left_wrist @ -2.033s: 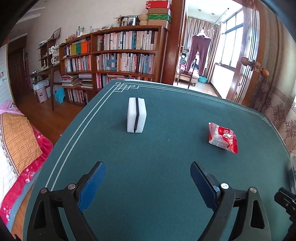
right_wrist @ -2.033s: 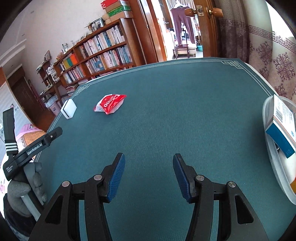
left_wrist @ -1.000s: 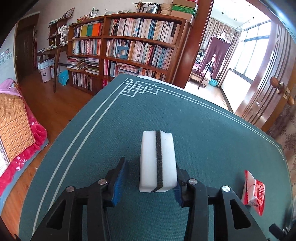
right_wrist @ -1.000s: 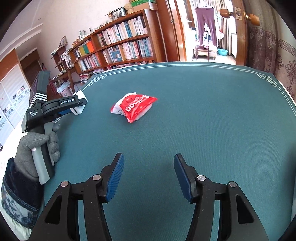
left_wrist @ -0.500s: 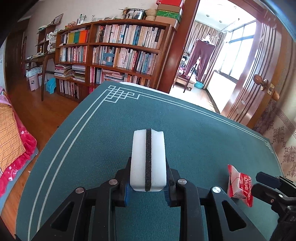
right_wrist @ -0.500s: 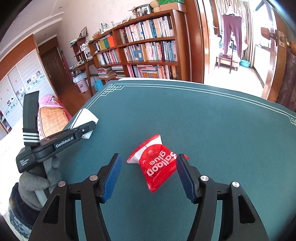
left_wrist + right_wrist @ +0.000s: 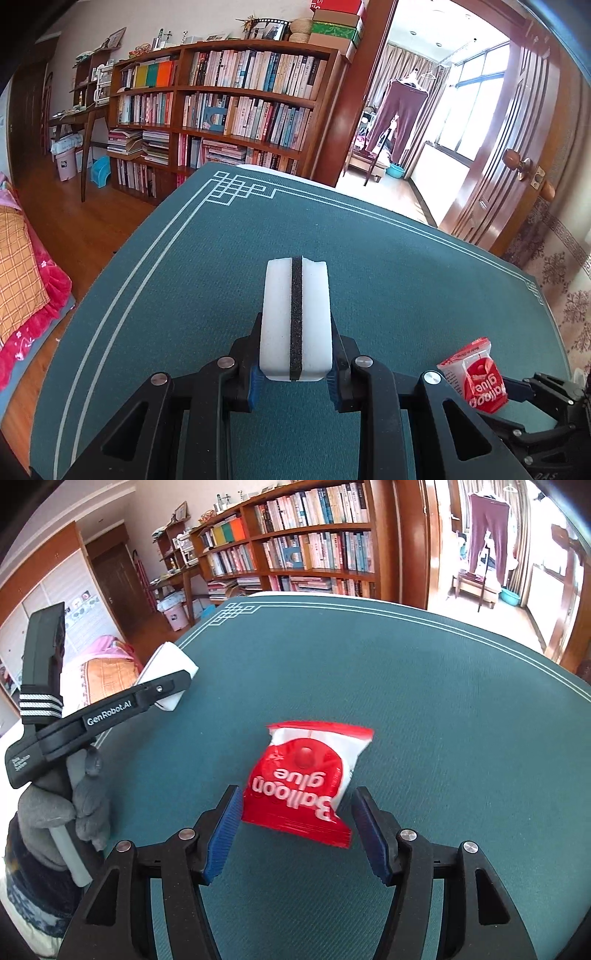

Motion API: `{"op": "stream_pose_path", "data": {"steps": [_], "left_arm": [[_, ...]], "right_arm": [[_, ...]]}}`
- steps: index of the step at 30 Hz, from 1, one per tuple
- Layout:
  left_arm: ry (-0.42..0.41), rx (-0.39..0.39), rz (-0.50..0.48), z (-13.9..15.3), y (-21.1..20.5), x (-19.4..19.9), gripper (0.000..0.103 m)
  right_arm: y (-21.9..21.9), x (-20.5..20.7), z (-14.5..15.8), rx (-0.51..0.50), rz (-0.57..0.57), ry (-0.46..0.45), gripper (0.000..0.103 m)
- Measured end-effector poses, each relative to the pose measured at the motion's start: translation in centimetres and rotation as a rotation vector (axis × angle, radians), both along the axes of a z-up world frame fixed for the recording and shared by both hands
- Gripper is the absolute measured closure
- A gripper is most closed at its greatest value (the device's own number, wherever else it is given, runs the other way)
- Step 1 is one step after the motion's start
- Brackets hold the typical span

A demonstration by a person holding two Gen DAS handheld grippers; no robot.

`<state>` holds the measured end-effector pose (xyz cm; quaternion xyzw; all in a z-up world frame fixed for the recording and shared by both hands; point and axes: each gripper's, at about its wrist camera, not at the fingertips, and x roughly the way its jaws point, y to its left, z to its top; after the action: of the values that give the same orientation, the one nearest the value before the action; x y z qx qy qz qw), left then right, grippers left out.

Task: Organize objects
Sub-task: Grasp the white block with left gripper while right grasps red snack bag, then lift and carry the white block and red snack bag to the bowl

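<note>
A white sponge block [image 7: 295, 317] with a black middle stripe is clamped between the closed jaws of the left gripper [image 7: 294, 380], above the green table [image 7: 406, 266]. A red-and-white packet [image 7: 308, 781] printed "Balloon glue" is framed on the table by the parted jaws of the right gripper [image 7: 295, 832], untouched. Only in the right wrist view are "GenRobot.AI" on the left gripper and a grey-gloved hand [image 7: 64, 806] seen. A bookcase [image 7: 229, 99] is shown behind.
</note>
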<state>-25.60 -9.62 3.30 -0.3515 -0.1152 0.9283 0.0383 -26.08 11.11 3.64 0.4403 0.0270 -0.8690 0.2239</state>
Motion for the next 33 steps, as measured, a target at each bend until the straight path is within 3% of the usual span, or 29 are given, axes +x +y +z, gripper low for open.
{"op": "stream_pose_path", "data": {"steps": [5,20,29,33], "left_arm": [[0.007,-0.007,-0.024,0.1,0.6,0.3,0.074],[0.018,-0.018,-0.073,0.2,2.1,0.6,0.074],[0.011,-0.01,-0.075,0.0,2.2,0.6,0.074],[0.014,-0.01,-0.084,0.0,2.3,0.6,0.074]], "right_arm": [[-0.1,-0.9,0.4,-0.016,-0.086,0.005,0.041],[0.0,-1.6,1.8,-0.053,-0.191,-0.004,0.036],[-1.9,-3.3,1.0,0.011,-0.227,-0.023,0.036],[-2.6,-2.6,0.6,0.05,-0.206,-0.005,0.052]]}}
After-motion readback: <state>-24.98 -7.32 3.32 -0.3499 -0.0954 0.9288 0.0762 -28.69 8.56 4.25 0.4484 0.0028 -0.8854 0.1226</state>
